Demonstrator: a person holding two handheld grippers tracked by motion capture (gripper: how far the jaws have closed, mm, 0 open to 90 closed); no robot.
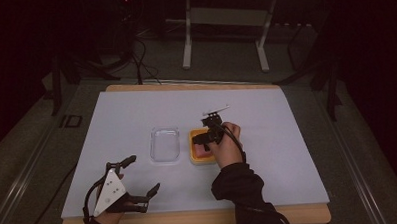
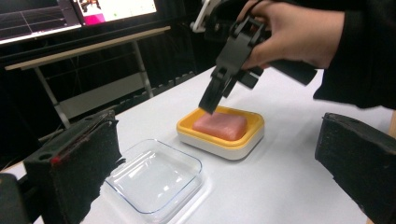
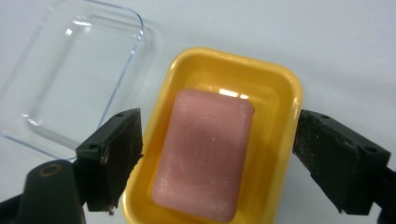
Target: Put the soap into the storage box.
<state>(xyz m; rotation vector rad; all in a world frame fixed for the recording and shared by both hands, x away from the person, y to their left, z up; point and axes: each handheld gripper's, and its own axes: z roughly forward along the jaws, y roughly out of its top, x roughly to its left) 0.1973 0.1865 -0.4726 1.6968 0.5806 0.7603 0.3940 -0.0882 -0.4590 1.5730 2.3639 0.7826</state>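
High view: right gripper [image 1: 203, 140] positioned above yellow soap dish [image 1: 193, 156], near centre of white table cover [image 1: 126, 109]. Clear plastic lid [image 1: 165, 144] lying flat just beside dish, on its left. Left gripper [image 1: 141, 174] resting near front edge of table, well apart from both, jaws spread, nothing between them.

Right gripper view: jaws spread wide, straddling the dish, one on each side, not gripping. Pink soap bar [image 3: 201, 154] lying flat inside dish.

Left gripper view: right gripper pointing downward, tips just above far end of soap bar; contact cannot be told.
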